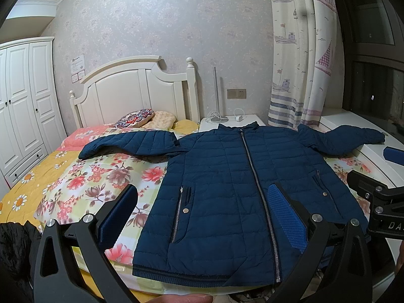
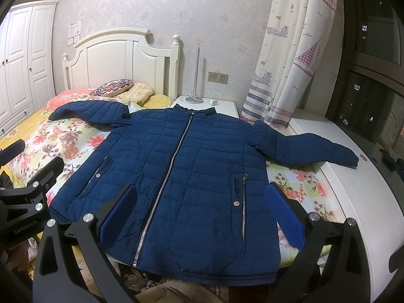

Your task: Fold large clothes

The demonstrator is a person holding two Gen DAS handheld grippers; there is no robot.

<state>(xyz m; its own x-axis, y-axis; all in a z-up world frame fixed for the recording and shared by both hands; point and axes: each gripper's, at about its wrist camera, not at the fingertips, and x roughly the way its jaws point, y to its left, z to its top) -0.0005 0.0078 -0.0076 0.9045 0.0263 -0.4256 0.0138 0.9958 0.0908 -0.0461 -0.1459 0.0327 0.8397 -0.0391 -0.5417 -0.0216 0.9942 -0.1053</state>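
Note:
A navy quilted jacket point(image 1: 227, 176) lies front up and zipped on the floral bed cover point(image 1: 101, 176), collar toward the headboard, hem at the near edge. Its sleeves spread out, one point(image 1: 131, 144) over the bed, the other point(image 1: 353, 139) onto the white ledge. My left gripper point(image 1: 205, 212) hovers open above the jacket's lower left half, holding nothing. In the right wrist view the jacket point(image 2: 189, 164) fills the middle, and my right gripper point(image 2: 202, 213) hovers open above its lower right half, also holding nothing. Each gripper shows at the edge of the other's view.
Pillows point(image 1: 141, 120) lie against a white headboard point(image 1: 131, 88). A nightstand point(image 2: 222, 107) carries a lamp base and a charger. A curtain point(image 2: 290, 63) hangs over the white window ledge point(image 2: 353, 189). A wardrobe point(image 1: 22, 106) stands at the left. Other clothes point(image 2: 164, 287) are piled below the bed's near edge.

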